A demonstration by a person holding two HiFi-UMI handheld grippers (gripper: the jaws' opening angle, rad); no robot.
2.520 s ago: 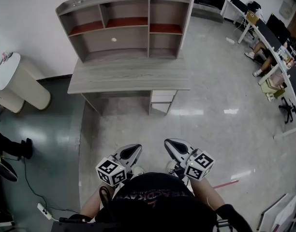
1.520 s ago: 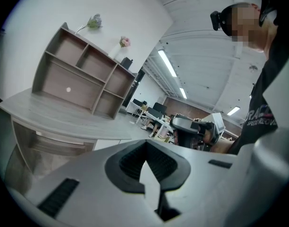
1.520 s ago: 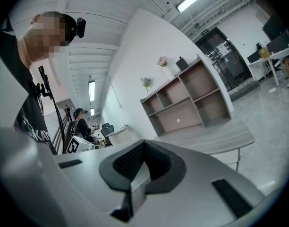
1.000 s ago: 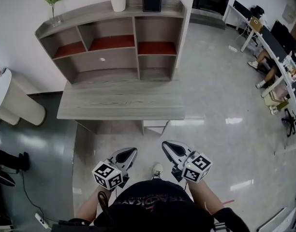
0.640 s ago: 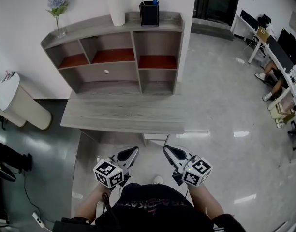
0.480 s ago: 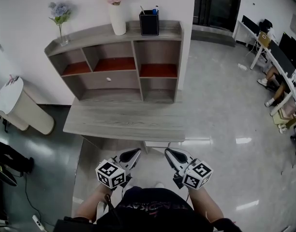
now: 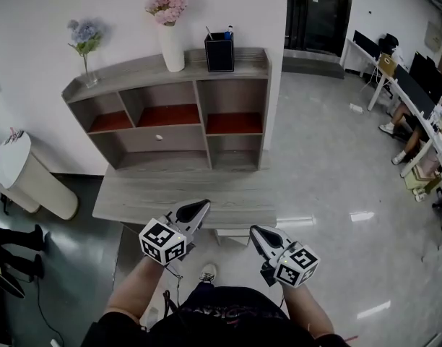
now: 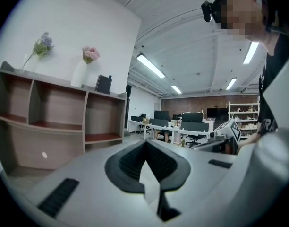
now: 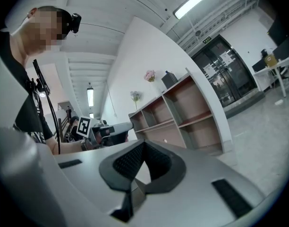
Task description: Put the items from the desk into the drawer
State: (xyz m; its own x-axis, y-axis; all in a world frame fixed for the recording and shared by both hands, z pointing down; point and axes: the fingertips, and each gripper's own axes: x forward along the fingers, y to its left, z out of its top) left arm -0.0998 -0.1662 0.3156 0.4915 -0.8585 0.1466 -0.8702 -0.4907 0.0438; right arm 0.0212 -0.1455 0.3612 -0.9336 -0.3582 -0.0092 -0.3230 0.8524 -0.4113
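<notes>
While both pairs of fingers stay clenched together with nothing between them, the left gripper (image 7: 204, 204) hangs over the near edge of the long grey wood-grain desk (image 7: 134, 199). Its closed tips aim toward one o'clock in the head view. The right gripper (image 7: 255, 230) sits lower in that view, just off the desk's front edge, with its tips aiming toward eleven o'clock.

The desk's long axis runs from nine o'clock to three o'clock. At twelve o'clock from the grippers, a grey open shelf unit with red-brown boards (image 7: 239, 92) stands on the back of the desk. Its shut grey drawer with a small white knob (image 7: 179, 139) sits in the middle row. The drawer's long axis also runs nine to three, and its front faces six o'clock, toward the person.

On top of the unit stand three upright things:
- a slim vase with a blue flower (image 7: 86, 69) toward ten o'clock
- a white vase of pink flowers (image 7: 172, 49) near twelve
- a black square pen holder (image 7: 219, 53) just beside the white vase, at its three o'clock
</notes>
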